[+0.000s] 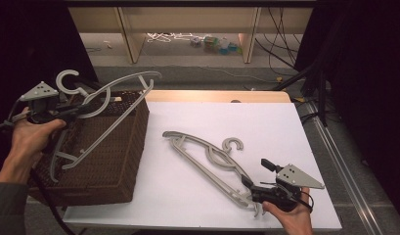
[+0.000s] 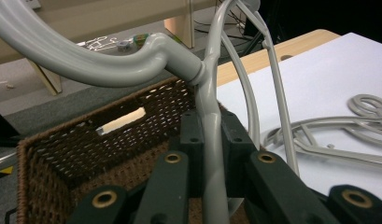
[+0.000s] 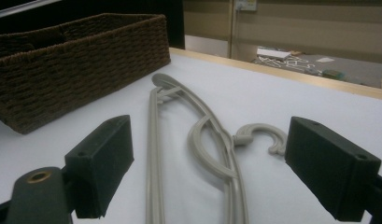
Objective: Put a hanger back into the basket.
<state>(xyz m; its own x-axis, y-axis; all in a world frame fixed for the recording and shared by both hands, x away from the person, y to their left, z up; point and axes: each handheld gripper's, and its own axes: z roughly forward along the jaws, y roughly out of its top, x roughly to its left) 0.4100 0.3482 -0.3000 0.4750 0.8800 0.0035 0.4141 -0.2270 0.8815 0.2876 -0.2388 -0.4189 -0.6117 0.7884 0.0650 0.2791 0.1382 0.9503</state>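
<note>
The left gripper (image 1: 82, 108) is clamping 1 grey hanger (image 1: 109, 105) over the wicker basket (image 1: 117, 161) at the table's left edge — not yet dropped in. The right gripper (image 1: 258, 178), jaws apart, is hovering at the second hanger (image 1: 207, 159) lying near the table's front edge.

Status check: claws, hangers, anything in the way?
Left claw shut on held hanger above basket. Right claw open around table hanger. Nothing blocking.

High view looks down over the table (image 1: 266, 127); both gripper views sit low, sharing the basket (image 3: 76, 51).
</note>
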